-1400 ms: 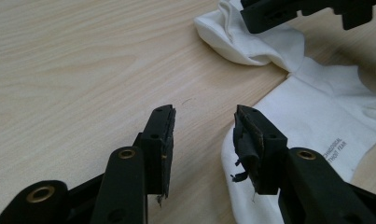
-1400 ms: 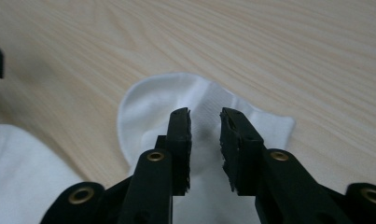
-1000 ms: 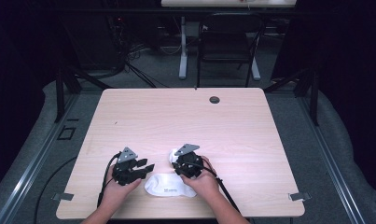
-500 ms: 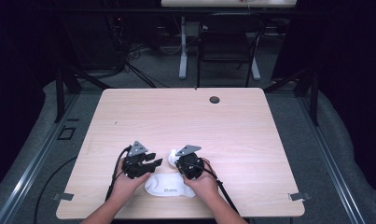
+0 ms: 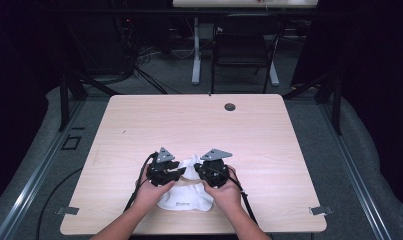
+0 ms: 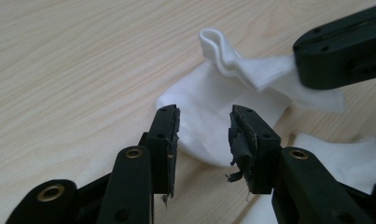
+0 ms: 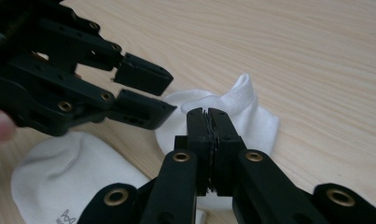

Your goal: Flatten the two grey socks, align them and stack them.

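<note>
White cloth sits near the front edge of a pale wooden table (image 5: 199, 125): two small socks, one sock (image 5: 185, 199) lying flat closest to the person with a small grey mark near its toe, the other sock (image 6: 232, 88) just beyond it, partly lifted and creased. The right gripper (image 7: 208, 122) has its jaws clenched on a fold of that farther sock, whose ribbed cuff stands up past the jaw tips. The left gripper (image 6: 203, 140) holds its jaws released with a clear gap, the farther sock lying on the wood right beyond and under them; I cannot tell whether they touch it. In the high view both grippers are close together, the left gripper (image 5: 165, 170) and the right gripper (image 5: 212, 170) flanking the raised sock, each held in a hand coming in from the bottom edge, with cables trailing back toward the person. The two tools nearly meet, so each crowds the other's reach over the cloth. A small dark round hole (image 5: 230, 106) sits near the far edge, well apart from the socks. Bare wood spreads wide to the left, right and far side of the socks. Beyond the table stand a dark chair (image 5: 241, 50) and a table leg (image 5: 195, 55) on grey floor.
</note>
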